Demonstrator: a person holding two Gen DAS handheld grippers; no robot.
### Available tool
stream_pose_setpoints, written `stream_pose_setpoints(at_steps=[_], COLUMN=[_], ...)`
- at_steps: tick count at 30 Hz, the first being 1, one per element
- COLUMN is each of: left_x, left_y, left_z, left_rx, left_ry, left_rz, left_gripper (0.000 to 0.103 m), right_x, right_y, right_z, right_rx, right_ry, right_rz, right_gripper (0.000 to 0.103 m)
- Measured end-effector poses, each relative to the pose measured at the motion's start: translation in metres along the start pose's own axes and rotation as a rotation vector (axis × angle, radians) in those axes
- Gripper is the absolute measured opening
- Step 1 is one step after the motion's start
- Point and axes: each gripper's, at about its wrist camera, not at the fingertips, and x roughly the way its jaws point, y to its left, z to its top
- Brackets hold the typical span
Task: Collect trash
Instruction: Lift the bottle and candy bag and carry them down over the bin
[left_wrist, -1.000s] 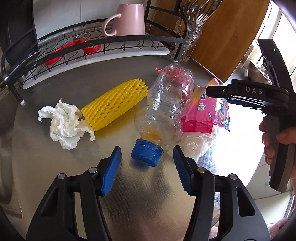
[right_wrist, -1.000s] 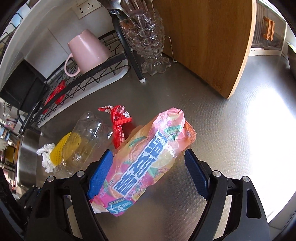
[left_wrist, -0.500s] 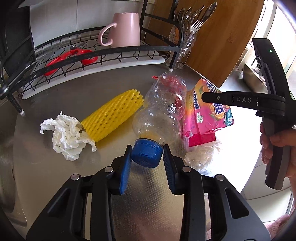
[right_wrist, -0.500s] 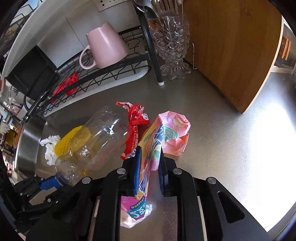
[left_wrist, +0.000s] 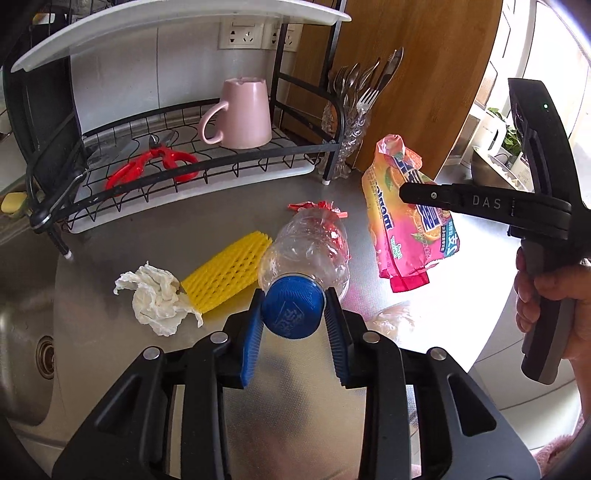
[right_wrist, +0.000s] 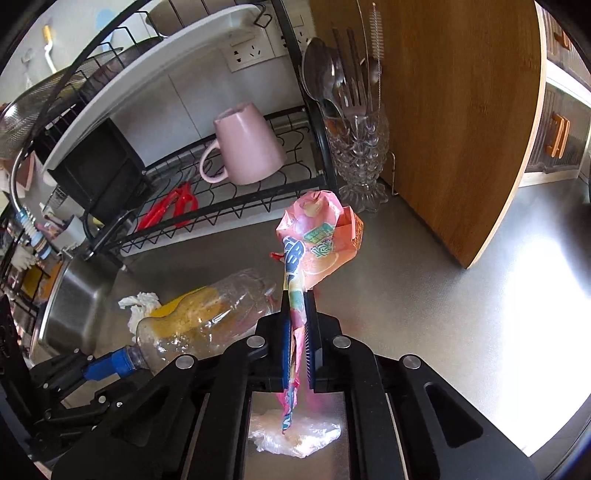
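The crushed clear plastic bottle is clamped at its blue cap by the left hand-held gripper; the pink snack wrapper is pinched flat in the right hand-held gripper, both raised off the tabletop for disposal.

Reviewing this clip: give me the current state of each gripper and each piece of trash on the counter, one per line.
left gripper: shut on the bottle's blue cap.
plastic bottle: crushed, capped, held.
right gripper: shut on the pink wrapper.
pink wrapper: lifted off the counter.
tissue: crumpled, lying loose.
yellow foam net: lying flat.
clear plastic bag: crumpled, lying loose.
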Motion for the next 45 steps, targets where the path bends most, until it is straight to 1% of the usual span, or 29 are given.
stream_pose_setpoints(at_steps=[7,13,18,24,28,31,36,40,45], left_x=[-0.031,-0.065,-0.104,-0.149,-0.166,-0.174,-0.176,-0.162,-0.123], left_y=[-0.014,-0.027,-0.040,-0.048,-0.053,-0.056,-0.055,-0.049,-0.036], left_z=[0.003,-0.006,-0.024,-0.057,-0.090,-0.115,-0.154,-0.183,-0.225], left_rx=[0.016,0.023,0.022,-0.004,-0.016,-0.025,-0.051,-0.086,-0.149], left_ry=[-0.067,-0.100,-0.127,-0.136,-0.105,-0.077,-0.019,0.047,0.159], left_rz=[0.023,0.048,0.065,0.079,0.077,0.067,0.052,0.051,0.051], left_gripper=[0.030,0.030,0.030,0.030,0.030,0.030,0.030,0.030,0.030], right_x=[-0.029,-0.065,-0.098,-0.128,-0.140,-0.142,-0.134,-0.119,-0.087], right_y=[0.009,0.019,0.029,0.039,0.045,0.051,0.060,0.065,0.064], right_z=[-0.001,-0.015,-0.038,-0.078,-0.107,-0.131,-0.176,-0.211,-0.252], right_rx=[-0.037,-0.072,-0.104,-0.121,-0.132,-0.137,-0.154,-0.164,-0.162], right_ry=[-0.045,-0.075,-0.080,-0.052,-0.017,0.020,0.117,0.209,0.328], right_rz=[0.026,0.061,0.103,0.150,0.173,0.186,0.197,0.186,0.165], right_gripper=[0.006,0.006,0.006,0.006,0.006,0.006,0.006,0.006,0.006])
